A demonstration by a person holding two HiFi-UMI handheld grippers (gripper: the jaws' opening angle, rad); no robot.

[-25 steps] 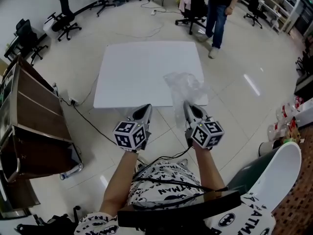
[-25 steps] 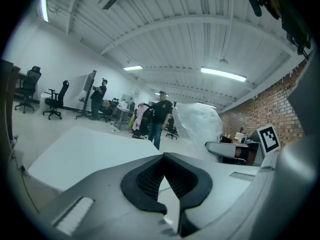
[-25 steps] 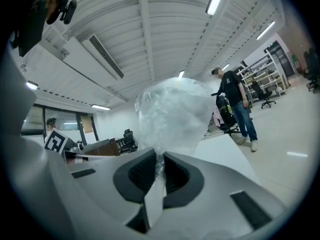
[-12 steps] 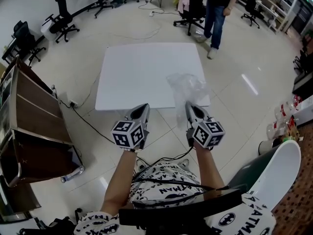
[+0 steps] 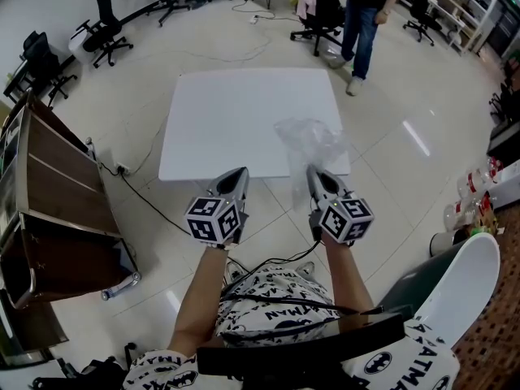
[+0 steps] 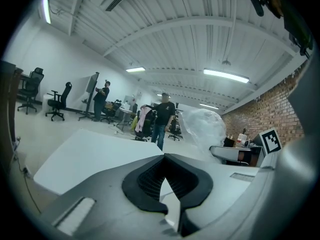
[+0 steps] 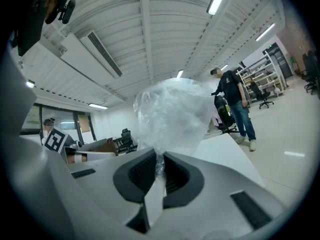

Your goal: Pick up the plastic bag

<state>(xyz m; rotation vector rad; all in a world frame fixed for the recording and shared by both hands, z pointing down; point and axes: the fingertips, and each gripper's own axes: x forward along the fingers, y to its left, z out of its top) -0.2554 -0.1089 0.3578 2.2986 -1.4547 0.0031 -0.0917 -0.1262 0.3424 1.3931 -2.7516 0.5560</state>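
My right gripper (image 5: 313, 175) is clamped on the gathered neck of the plastic bag (image 5: 309, 140), with the jaws pressed together on the film. The bag billows ahead of the jaws, over the near right corner of the white counter (image 5: 227, 120). My left gripper (image 5: 240, 175) is closed on nothing, its tips meeting at the counter's near edge. A person (image 5: 363, 23) stands beyond the counter.

The only word that can be read is print on the person's clothing — "ATMAN", in black capitals on the white sleeve (image 5: 426, 349) at the lower right. It appears again on the patterned cloth (image 5: 276, 303) at the person's lap. The left gripper (image 5: 241, 174) and the right gripper (image 5: 312, 171) each carry square black-and-white code markers.
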